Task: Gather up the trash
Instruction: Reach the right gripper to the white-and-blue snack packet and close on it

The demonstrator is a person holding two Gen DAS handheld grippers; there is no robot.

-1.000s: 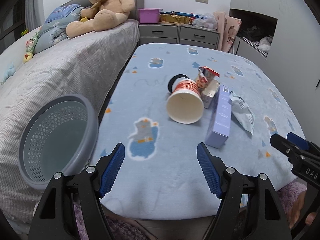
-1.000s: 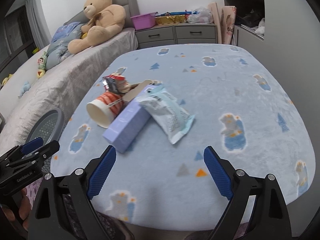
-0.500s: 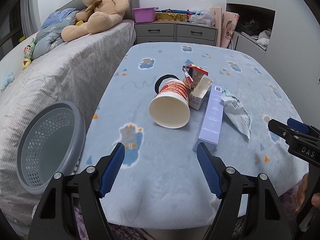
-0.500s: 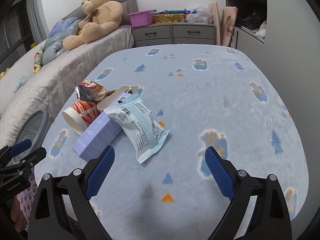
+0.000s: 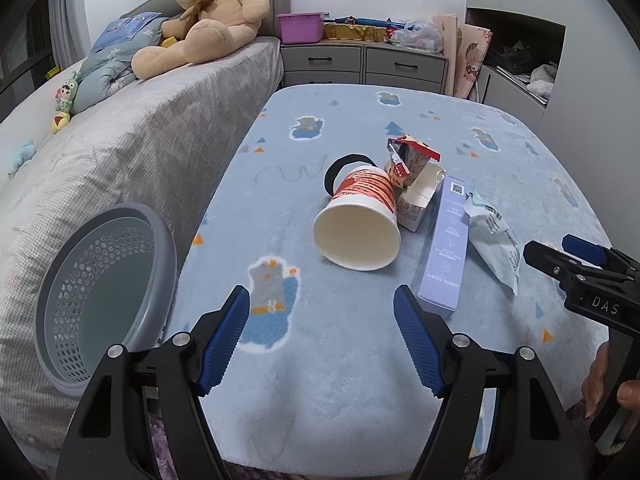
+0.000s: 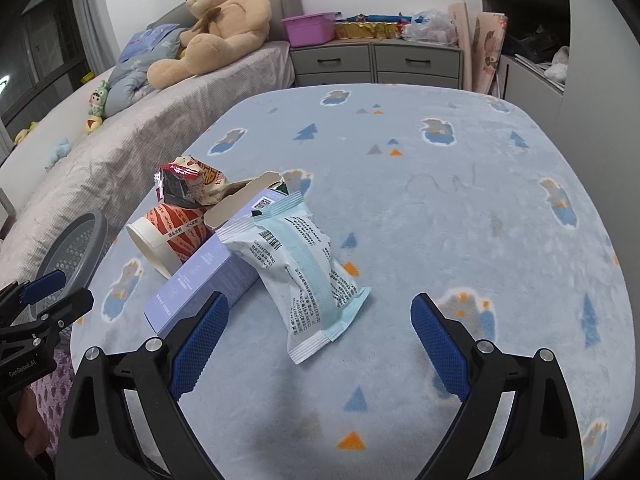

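Note:
A heap of trash lies on the blue blanket-covered table: a tipped paper cup with orange print, a crumpled red snack wrapper, a small torn carton, a long lilac box and a white-and-teal packet. My left gripper is open, nothing between its fingers, short of the cup. My right gripper is open, just in front of the packet. A grey perforated basket leans at the table's left edge.
A grey-covered bed runs along the left with a big teddy bear and small toys. Grey drawers with a purple bin stand behind the table. A white cabinet wall is on the right.
Both grippers have closed in on the trash heap, which now looks larger and lower in each view. The right one has swung so the packet sits before its fingers. Nothing was grasped.

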